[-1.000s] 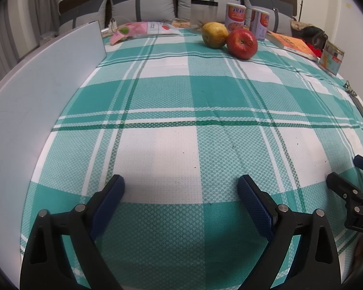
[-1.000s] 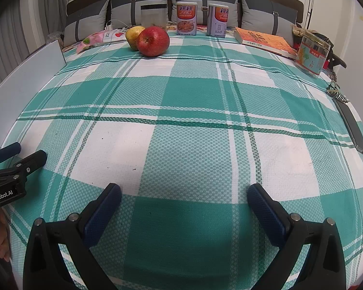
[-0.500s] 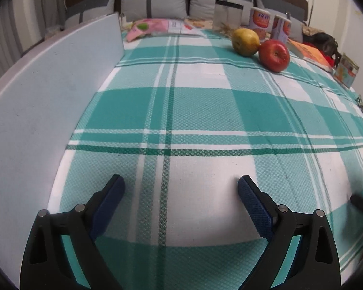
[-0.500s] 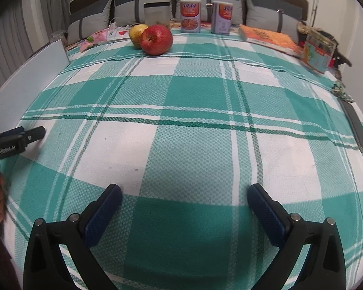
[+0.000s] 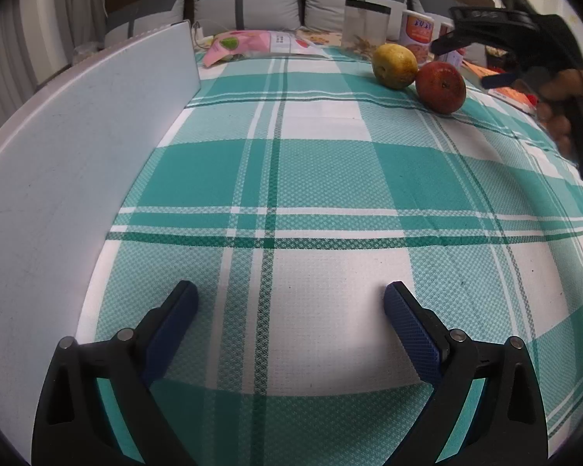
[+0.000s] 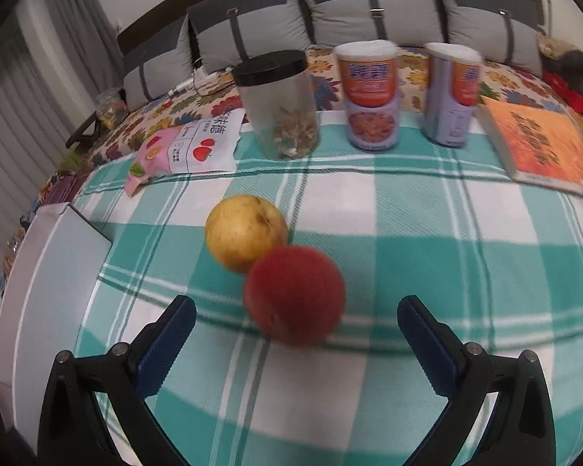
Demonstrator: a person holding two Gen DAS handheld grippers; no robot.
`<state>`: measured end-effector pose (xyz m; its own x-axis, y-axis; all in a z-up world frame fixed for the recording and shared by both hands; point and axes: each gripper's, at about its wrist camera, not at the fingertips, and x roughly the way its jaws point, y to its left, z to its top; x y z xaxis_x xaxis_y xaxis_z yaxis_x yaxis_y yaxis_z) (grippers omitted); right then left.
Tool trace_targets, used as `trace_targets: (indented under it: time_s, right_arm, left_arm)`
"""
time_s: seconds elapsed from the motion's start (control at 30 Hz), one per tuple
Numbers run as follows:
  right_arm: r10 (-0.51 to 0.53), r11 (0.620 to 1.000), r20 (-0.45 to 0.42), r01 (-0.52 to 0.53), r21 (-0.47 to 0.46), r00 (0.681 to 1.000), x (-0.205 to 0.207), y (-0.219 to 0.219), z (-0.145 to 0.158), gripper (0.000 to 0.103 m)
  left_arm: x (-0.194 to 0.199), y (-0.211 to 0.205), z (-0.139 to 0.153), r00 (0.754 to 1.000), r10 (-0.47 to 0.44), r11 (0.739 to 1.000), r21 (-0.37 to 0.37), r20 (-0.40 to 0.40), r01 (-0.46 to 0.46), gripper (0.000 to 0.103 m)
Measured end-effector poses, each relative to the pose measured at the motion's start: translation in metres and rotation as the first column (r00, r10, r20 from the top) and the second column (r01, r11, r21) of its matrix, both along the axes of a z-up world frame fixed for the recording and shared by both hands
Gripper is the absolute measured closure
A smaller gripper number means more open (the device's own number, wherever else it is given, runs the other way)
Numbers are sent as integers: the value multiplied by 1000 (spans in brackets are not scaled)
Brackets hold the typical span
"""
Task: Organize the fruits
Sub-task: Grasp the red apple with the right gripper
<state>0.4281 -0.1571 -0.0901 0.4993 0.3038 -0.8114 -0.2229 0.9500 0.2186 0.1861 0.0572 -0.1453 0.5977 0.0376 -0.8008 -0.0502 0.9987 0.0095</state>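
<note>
Right wrist view settles which tool is placed to act: the red apple (image 6: 294, 294) lies dead ahead at 12 o'clock from the right gripper (image 6: 296, 320), just beyond the tips and roughly centred on the gap between them, with the yellow pear (image 6: 246, 232) touching it on the far side toward 11 o'clock. The apple is round with no long axis to line up with, though its blurred outline leaves the stem end unreadable here. The right gripper's jaws stand wide apart, wider than the apple, and hold nothing; neither blue pad (image 6: 166, 343) touches the fruit. From the left wrist view the two fruits sit well away at about 1 o'clock, apple (image 5: 440, 86) nearer and to the right, pear (image 5: 394, 65) behind it to the left, and the right gripper (image 5: 474, 58), held in a hand (image 5: 559, 105), hangs over them at the right edge. The left gripper (image 5: 290, 303) is also spread wide and empty, low over the teal plaid cloth (image 5: 330, 178), beside the white board (image 5: 77, 147) that runs up its 9 to 11 o'clock side. The right hand is plainly the nearer one, so the likely step is a short push forward and a close on the apple. The pear leaning against it may roll once the apple is lifted.
</note>
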Motion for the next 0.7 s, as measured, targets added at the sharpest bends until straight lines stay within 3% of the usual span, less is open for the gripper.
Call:
trace_targets:
  time_s: [0.07, 0.1, 0.13, 0.27, 0.4, 0.5, 0.6, 0.7]
  right_arm:
    - [56, 997, -4, -56, -57, 998, 11, 13, -10, 7]
    - [88, 993, -10, -89, -76, 996, 13, 18, -15, 24]
    - [109, 988, -21, -111, -105, 994, 15, 23, -21, 33]
    - [139, 981, 5, -137, -140, 990, 3, 21, -20, 34]
    - [237, 956, 83, -217, -198, 968, -51, 15, -9, 34]
    - [332, 910, 151, -274, -311, 931, -109, 15, -8, 34]
    - [408, 843, 180, -293, -450, 895, -155, 19, -25, 34]
    - [417, 827, 245, -254, -501, 875, -192, 13, -36, 33]
  left_arm:
    - [0, 0, 0, 1000, 0, 1000, 0, 1, 0, 5]
    - [0, 0, 0, 1000, 0, 1000, 0, 1, 0, 5]
    - [0, 0, 0, 1000, 0, 1000, -1, 0, 0, 5]
    - [0, 0, 0, 1000, 0, 1000, -1, 0, 0, 5]
    - [0, 0, 0, 1000, 0, 1000, -1, 0, 0, 5]
    - [0, 0, 0, 1000, -1, 1000, -1, 0, 1, 5]
    - [0, 0, 0, 1000, -1, 1000, -1, 0, 1, 5]
    - [0, 0, 0, 1000, -1, 1000, -1, 0, 1, 5]
